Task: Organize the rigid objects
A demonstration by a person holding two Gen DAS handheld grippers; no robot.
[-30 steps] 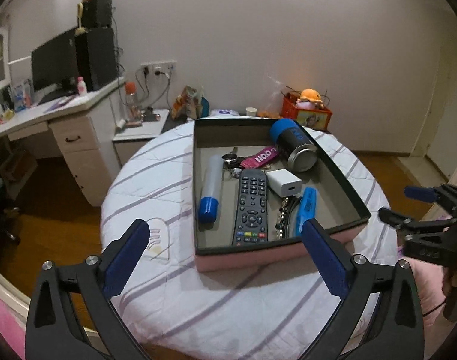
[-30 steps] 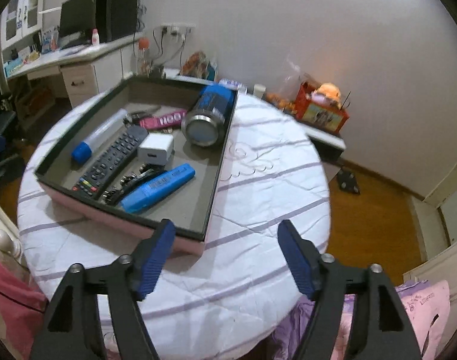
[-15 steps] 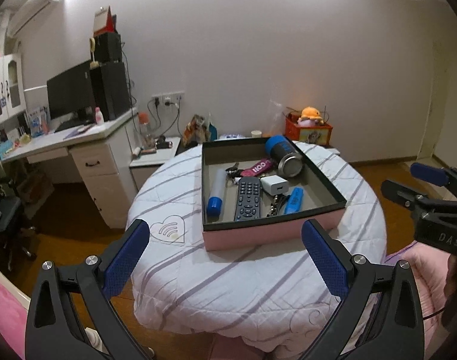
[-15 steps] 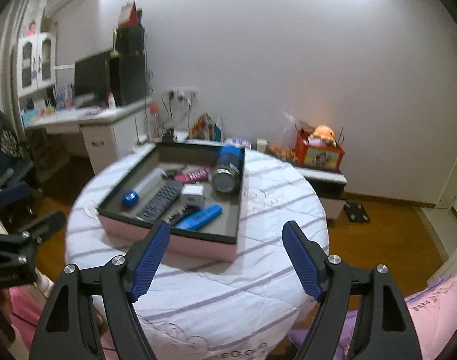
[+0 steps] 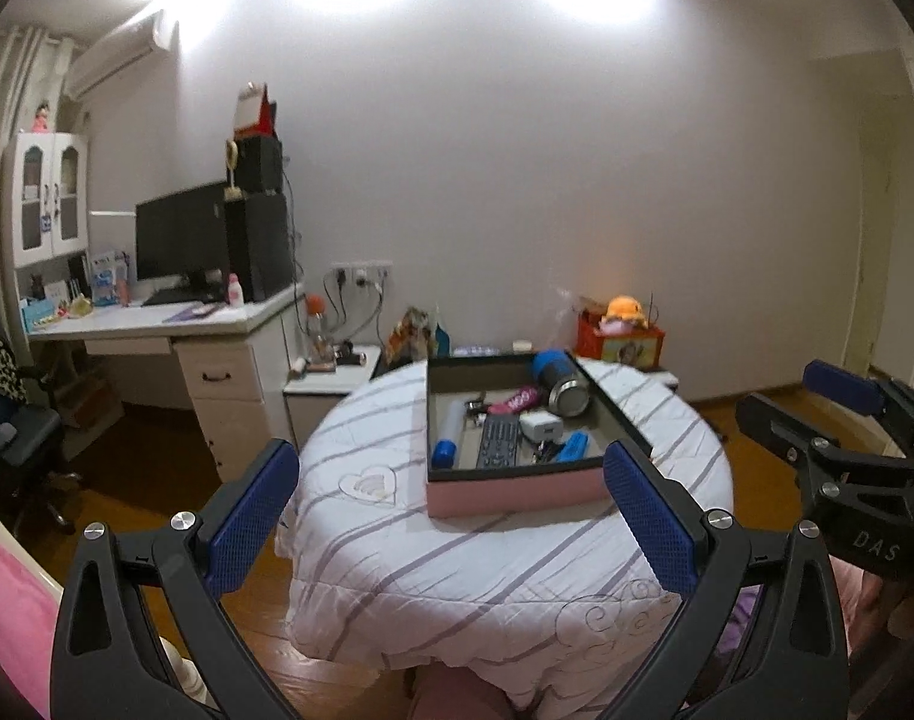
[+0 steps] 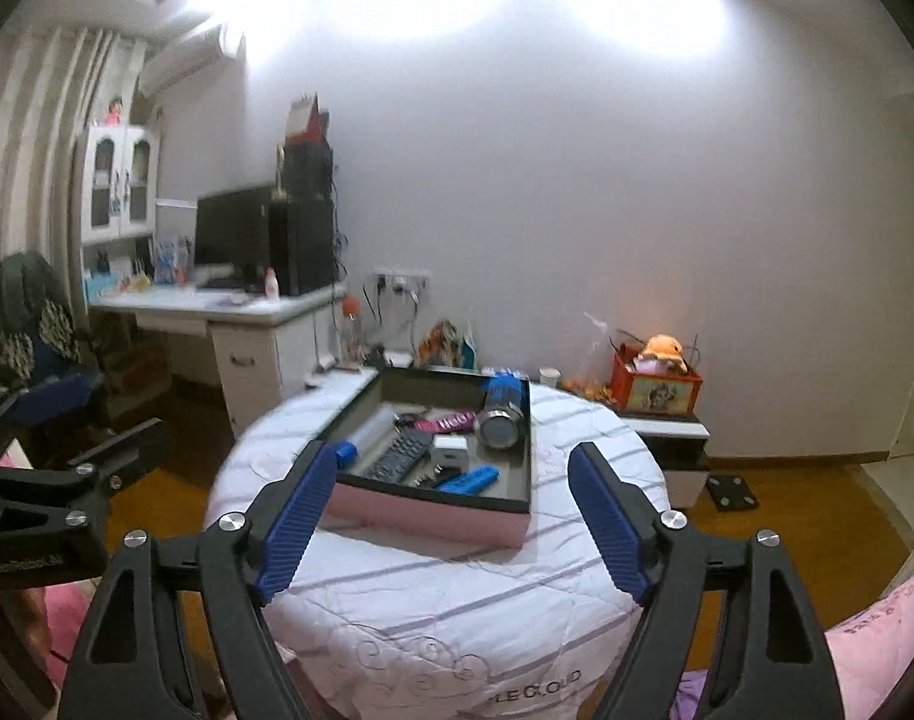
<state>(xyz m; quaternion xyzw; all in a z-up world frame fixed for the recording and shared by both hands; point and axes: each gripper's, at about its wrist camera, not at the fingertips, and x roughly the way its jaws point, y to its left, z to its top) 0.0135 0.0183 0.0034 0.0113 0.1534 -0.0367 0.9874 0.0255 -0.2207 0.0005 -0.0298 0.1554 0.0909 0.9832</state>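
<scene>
The left gripper (image 5: 450, 516) stood wide open and empty at the bottom of the frame; the right gripper (image 6: 450, 516) likewise gaped, holding nothing. Both hung short of the round table (image 5: 517, 546) with its striped white cover. At frame centre sat the pink-sided tray (image 5: 517, 489), holding a remote control (image 5: 499, 444), a white charger (image 5: 541, 425), a blue marker (image 5: 572, 447), a blue-capped tube (image 5: 447, 438) and a metal can (image 5: 562, 384). Small dark items beside the remote were too blurred to name. A desk (image 5: 174, 324) with a monitor (image 5: 180, 240) stood at left against the white wall.
</scene>
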